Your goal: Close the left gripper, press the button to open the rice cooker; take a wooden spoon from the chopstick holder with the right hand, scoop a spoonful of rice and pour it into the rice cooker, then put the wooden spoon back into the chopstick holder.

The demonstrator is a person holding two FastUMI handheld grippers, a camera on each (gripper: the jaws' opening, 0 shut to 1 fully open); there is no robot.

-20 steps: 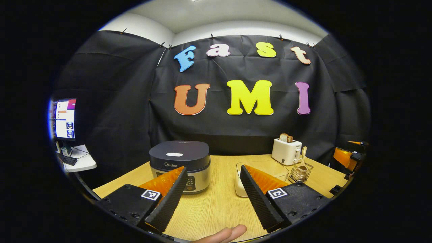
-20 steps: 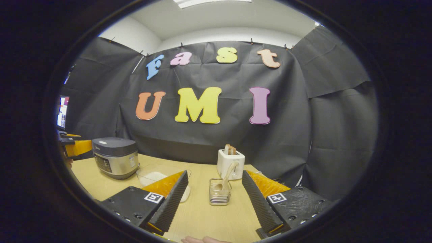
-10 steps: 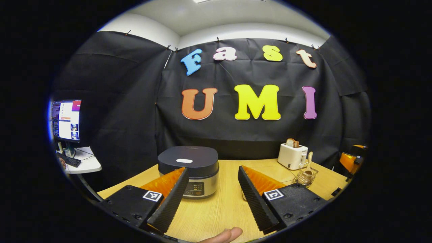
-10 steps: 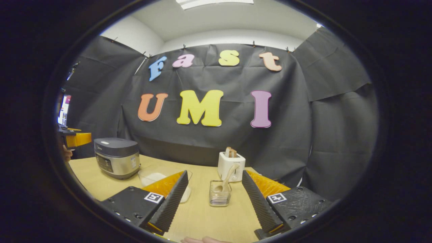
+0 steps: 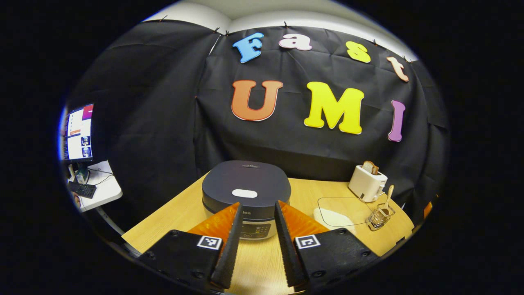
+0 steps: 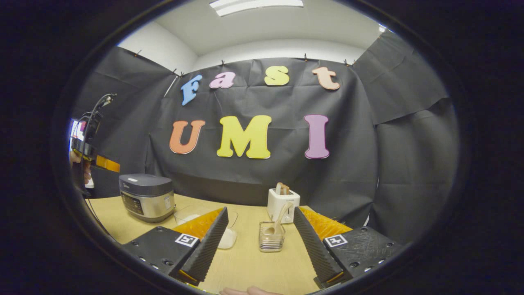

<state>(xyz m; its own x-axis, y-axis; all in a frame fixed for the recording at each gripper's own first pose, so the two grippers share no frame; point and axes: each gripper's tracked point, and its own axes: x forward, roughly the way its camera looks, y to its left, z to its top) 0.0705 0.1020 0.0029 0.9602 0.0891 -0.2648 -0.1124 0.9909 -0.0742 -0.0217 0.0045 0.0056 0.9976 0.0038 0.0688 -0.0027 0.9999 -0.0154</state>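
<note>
Over the last second the left hand-held gripper (image 5: 256,241) has narrowed its jaws from a wide spread to a slim gap and has risen and moved in over the rice cooker (image 5: 246,192), looking down on its dark lid. It holds nothing and is not fully clenched. That likely means the first step is under way: closing up to make a blunt tip for pressing. The pale oval button (image 5: 244,193) sits on the lid just ahead of the fingertips, untouched, and the lid is still down.

The right hand-held gripper (image 6: 258,241) has hardly moved; its jaws stand wide apart, released, hovering above the counter (image 6: 245,270) and aimed at the chopstick holder (image 6: 271,241) between its fingers but well ahead of them.

The wooden spoon (image 6: 278,219) stands in that holder, bowl down inside it, its long axis near upright and the handle leaning up and to the right, toward the toaster (image 6: 283,203) just behind. The clear rice container (image 6: 227,237) lies just beside the holder, between it and the cooker.
</note>
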